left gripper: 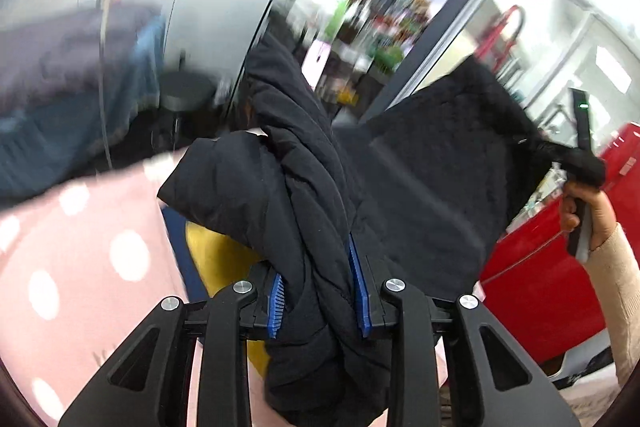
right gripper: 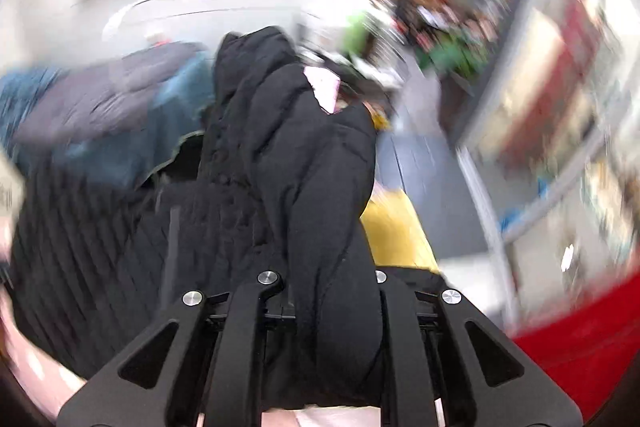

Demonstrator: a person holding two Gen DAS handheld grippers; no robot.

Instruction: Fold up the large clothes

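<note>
Black jacket (left gripper: 304, 211) clamped, both grippers.

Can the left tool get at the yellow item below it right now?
Probably not. The left tool is shut on a bunch of the black jacket, which hangs in front of the yellow item and covers part of it.

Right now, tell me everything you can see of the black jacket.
The black jacket is a puffy, quilted garment of matte fabric, bunched and twisted rather than laid flat. The left gripper clamps a thick fold between its blue pads; the right gripper is shut on another bunch. It hangs stretched between them, above a pink dotted cloth and something yellow. The pictures are blurred; zipper and sleeves cannot be made out.
</note>
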